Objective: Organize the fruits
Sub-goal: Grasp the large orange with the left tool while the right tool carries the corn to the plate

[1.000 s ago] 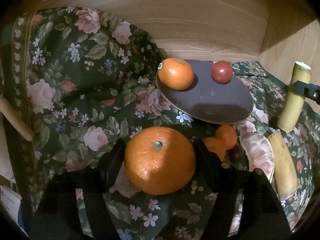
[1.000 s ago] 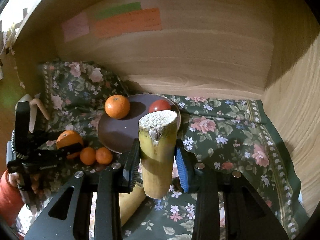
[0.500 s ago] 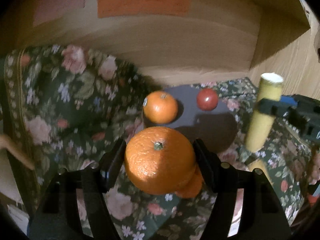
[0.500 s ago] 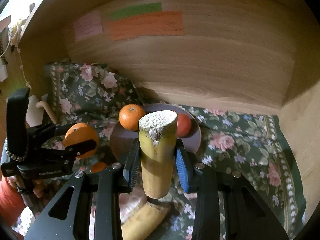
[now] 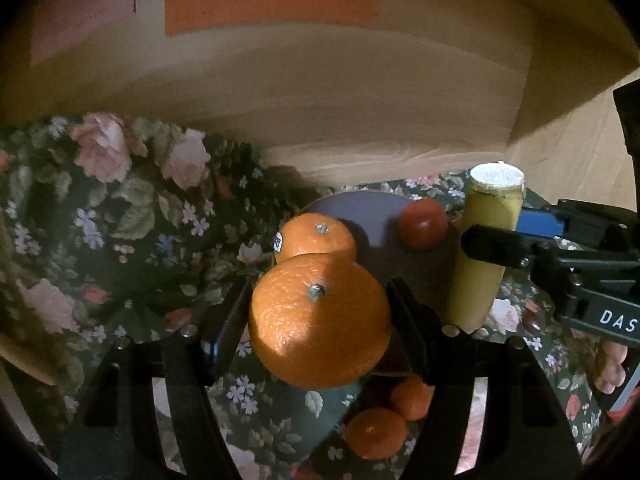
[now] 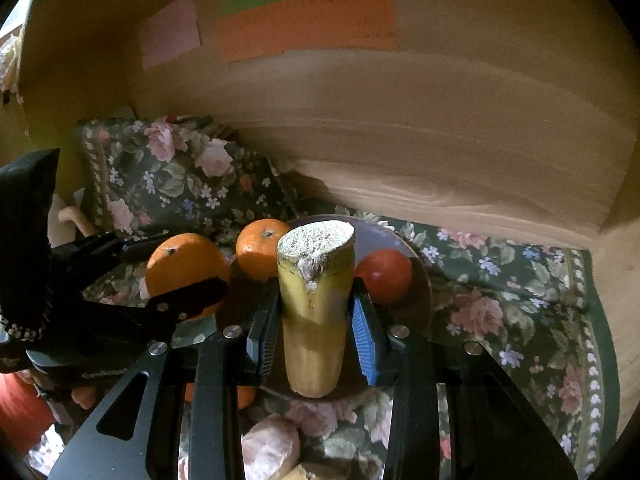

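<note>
My left gripper (image 5: 320, 316) is shut on a large orange (image 5: 320, 320) and holds it in the air near the left edge of a dark plate (image 5: 384, 248). The plate holds a smaller orange (image 5: 316, 238) and a red tomato (image 5: 423, 223). My right gripper (image 6: 316, 320) is shut on an upright cut banana piece (image 6: 316, 304) above the plate's near side (image 6: 420, 300). The left gripper with its orange (image 6: 184, 270) shows at left in the right wrist view. Two small tangerines (image 5: 376, 432) lie on the cloth below the left gripper.
A dark floral cloth (image 5: 120, 240) covers the surface inside a wooden alcove; its back wall (image 6: 400, 120) carries coloured paper notes (image 6: 304, 24). A peeled pink fruit segment (image 6: 272, 444) lies on the cloth below the right gripper. A wooden side wall (image 5: 580, 152) stands right.
Both grippers have risen off the cloth and moved toward the plate with their fruit. The orange and the banana piece now hang close together by the plate.
</note>
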